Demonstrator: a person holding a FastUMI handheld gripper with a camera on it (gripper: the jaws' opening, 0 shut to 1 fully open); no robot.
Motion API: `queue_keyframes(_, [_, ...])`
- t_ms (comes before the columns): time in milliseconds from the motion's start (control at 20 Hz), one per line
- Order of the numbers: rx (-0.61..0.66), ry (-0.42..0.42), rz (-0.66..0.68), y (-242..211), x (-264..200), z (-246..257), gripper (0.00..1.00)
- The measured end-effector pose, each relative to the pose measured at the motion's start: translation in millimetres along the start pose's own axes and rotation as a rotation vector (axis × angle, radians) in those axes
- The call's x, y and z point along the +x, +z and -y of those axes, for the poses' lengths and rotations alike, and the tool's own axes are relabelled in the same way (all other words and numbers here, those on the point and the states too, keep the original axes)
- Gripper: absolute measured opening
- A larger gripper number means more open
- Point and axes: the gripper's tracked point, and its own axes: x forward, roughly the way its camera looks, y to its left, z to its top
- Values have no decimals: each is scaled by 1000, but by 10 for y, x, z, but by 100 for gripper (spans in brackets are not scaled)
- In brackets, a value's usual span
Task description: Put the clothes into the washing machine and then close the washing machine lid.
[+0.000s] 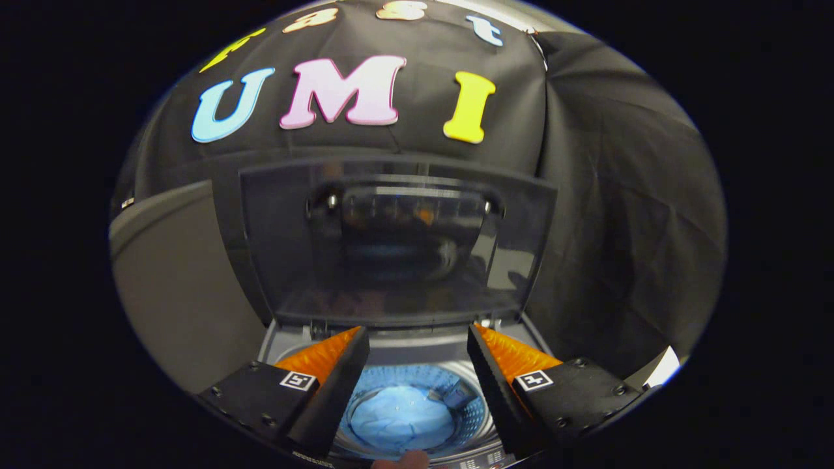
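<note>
The washing machine [397, 339] is cut off below the gripper [417, 339], so its front and most of its body cannot be seen. The spread fingers [339, 365] cover both sides of the drum's rim, and the light blue clothes [401, 420] inside show between them, their type too unclear to tell. The raised lid [397, 241] beyond the fingers carries dim reflections that blur what lies behind its glass. A fingertip [401, 460] just below the drum is clipped, the rest of the hand hidden.

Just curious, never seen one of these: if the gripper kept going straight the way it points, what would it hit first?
Probably the raised washing machine lid, upright just beyond the open fingers; depth is hard to judge.
</note>
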Motion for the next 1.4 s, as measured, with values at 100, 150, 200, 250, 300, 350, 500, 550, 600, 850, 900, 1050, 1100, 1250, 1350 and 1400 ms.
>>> queue_keyframes(100, [2, 14, 90, 388, 0, -19, 95])
queue_keyframes(150, [3, 19, 128, 554, 1, -40, 95])
queue_keyframes(200, [5, 14, 156, 730, 14, -28, 95])
queue_keyframes(250, [2, 10, 166, 861, 29, -13, 95])
queue_keyframes(300, [-2, 6, 168, 938, 80, 15, 95])
queue_keyframes(350, [-8, 1, 174, 1048, 133, 35, 96])
queue_keyframes(500, [-44, 6, 236, 1366, 238, 30, 96])
queue_keyframes(550, [-48, 21, 254, 1468, 284, -4, 96])
queue_keyframes(600, [-35, 37, 268, 1573, 358, -35, 96])
queue_keyframes(850, [95, 119, 236, 1644, 873, -195, 97])
queue_keyframes(900, [105, 131, 197, 1527, 988, -236, 98])
queue_keyframes(1050, [78, 145, 148, 1421, 1183, -289, 100])
queue_keyframes(1100, [84, 152, 101, 1314, 1138, -281, 100])
queue_keyframes(1250, [64, 145, 98, 1344, 1081, -263, 99])
queue_keyframes(1350, [58, 137, 104, 1351, 1092, -266, 99])
queue_keyframes(1400, [54, 135, 104, 1346, 1100, -264, 99])
